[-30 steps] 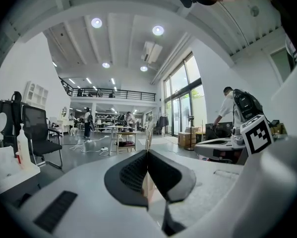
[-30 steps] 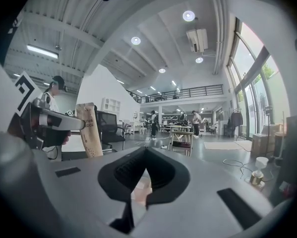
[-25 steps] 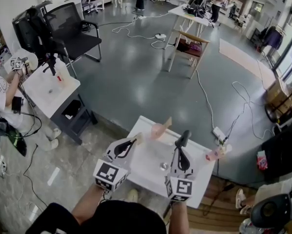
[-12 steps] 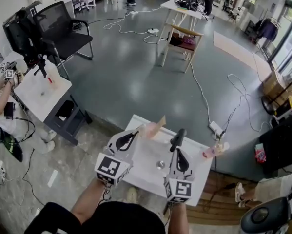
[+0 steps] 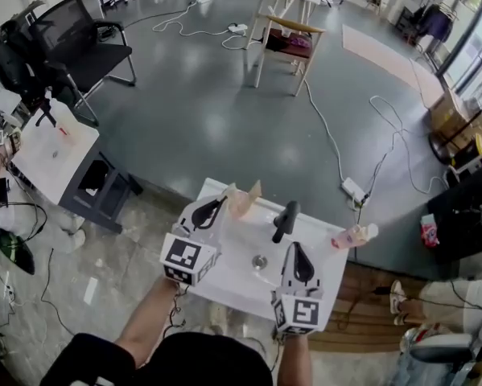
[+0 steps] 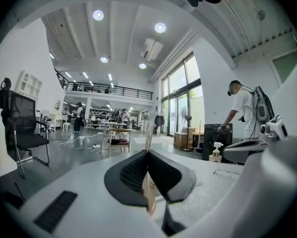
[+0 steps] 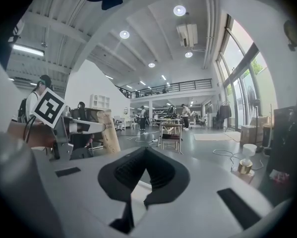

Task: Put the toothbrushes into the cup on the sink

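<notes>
Two grippers hang over the white sink (image 5: 325, 257) in the head view. The left gripper (image 5: 222, 205) is clamped on a tan paper toothbrush pack (image 5: 245, 199) at the sink's upper left. The right gripper (image 5: 289, 212) is closed and empty at centre, above the drain (image 5: 259, 261). Against a second ago, the left gripper's marker cube sits further in over the basin edge, so the pack is being carried in. No cup shows, only a pump bottle (image 5: 352, 236) at right.

In the left gripper view, the jaws pinch the pack edge-on, its card showing below them (image 6: 149, 191).

In the right gripper view, the jaws meet on nothing, and the pack stands at left (image 7: 108, 131). Delivery looks close, but the target is unseen.
</notes>
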`<state>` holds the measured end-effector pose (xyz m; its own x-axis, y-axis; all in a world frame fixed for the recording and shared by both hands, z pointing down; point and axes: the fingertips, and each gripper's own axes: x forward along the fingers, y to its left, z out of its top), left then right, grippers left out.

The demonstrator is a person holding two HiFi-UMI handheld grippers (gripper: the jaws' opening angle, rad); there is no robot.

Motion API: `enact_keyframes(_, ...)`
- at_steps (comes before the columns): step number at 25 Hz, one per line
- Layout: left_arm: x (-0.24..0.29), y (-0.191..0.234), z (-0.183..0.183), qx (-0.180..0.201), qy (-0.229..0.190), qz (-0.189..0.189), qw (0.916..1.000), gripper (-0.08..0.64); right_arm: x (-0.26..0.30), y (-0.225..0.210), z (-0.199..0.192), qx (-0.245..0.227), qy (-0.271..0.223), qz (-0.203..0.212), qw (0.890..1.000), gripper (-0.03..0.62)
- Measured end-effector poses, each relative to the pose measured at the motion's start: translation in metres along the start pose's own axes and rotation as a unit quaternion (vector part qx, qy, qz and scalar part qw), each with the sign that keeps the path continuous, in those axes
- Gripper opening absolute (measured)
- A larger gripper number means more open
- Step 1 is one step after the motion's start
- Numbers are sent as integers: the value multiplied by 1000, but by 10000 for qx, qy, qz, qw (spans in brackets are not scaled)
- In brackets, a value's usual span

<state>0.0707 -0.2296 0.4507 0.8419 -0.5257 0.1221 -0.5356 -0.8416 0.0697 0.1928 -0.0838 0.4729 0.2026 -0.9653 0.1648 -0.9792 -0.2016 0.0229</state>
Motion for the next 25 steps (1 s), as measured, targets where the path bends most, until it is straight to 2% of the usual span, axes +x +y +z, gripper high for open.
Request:
enact_keyframes(12, 48, 13, -57, -174, 512, 56, 9985, 3, 12, -16, -30, 202, 272, -38, 9994, -2)
enact_keyframes(25, 75, 23, -116, -299, 905, 223, 9952, 3, 19, -34, -65, 322, 586, -151, 9976, -2)
